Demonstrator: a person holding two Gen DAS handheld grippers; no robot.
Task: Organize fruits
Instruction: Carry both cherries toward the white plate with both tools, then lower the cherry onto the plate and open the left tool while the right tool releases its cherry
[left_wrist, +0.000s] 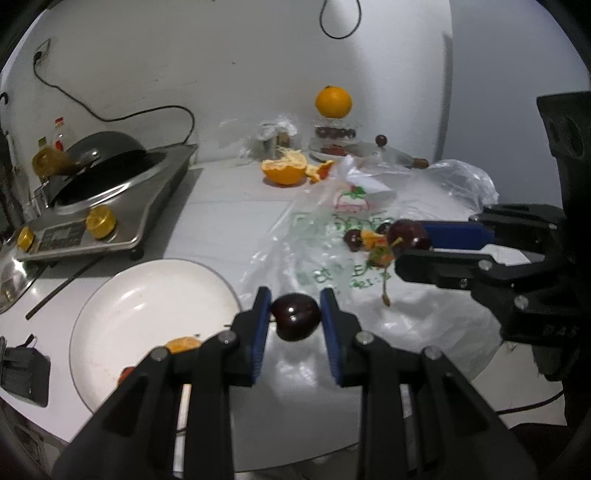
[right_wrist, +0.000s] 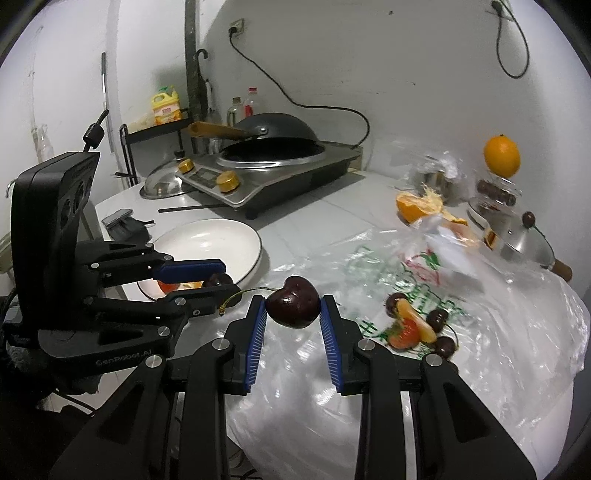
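Gripping a dark cherry (left_wrist: 295, 320) between its blue pads, the left gripper (left_wrist: 295, 317) fills the bottom of the left wrist view, its jaws drawn in tight on the fruit. The cherry hangs just past the right rim of a white plate (left_wrist: 122, 314), which carries an orange piece (left_wrist: 183, 344) at its near edge. To the right, the right gripper (left_wrist: 410, 243) reaches in from the side, clamped on a second dark cherry (left_wrist: 408, 234) with a thin stem trailing below it. Under both lies a clear plastic bag (left_wrist: 424, 325) printed with green characters too warped to read, plus a red and green fruit logo. More cherries and fruit scraps (left_wrist: 365, 240) sit on the bag just beside the right gripper. Farther back are a half-peeled orange (left_wrist: 284, 170), a whole orange (left_wrist: 332, 102) perched on a clear container of dark fruit, and a silver cooktop (left_wrist: 110, 206) with gold knobs and a dark wok.

From the right wrist view, the right gripper (right_wrist: 293, 308) holds its cherry (right_wrist: 293, 307) pinched between the blue pads, above the bag (right_wrist: 517, 332). At left, the left gripper (right_wrist: 218, 282) extends over the near rim of the plate (right_wrist: 221, 236), closed on its cherry (right_wrist: 218, 280); its black body bears faint raised lettering that seems to read "GenRobot.AI". A cluster of loose cherries, an orange slice and a strawberry (right_wrist: 417, 326) lies on the bag at right. A yellow bottle (right_wrist: 166, 107) with an unreadable label stands on a rack behind the cooktop (right_wrist: 273, 173).
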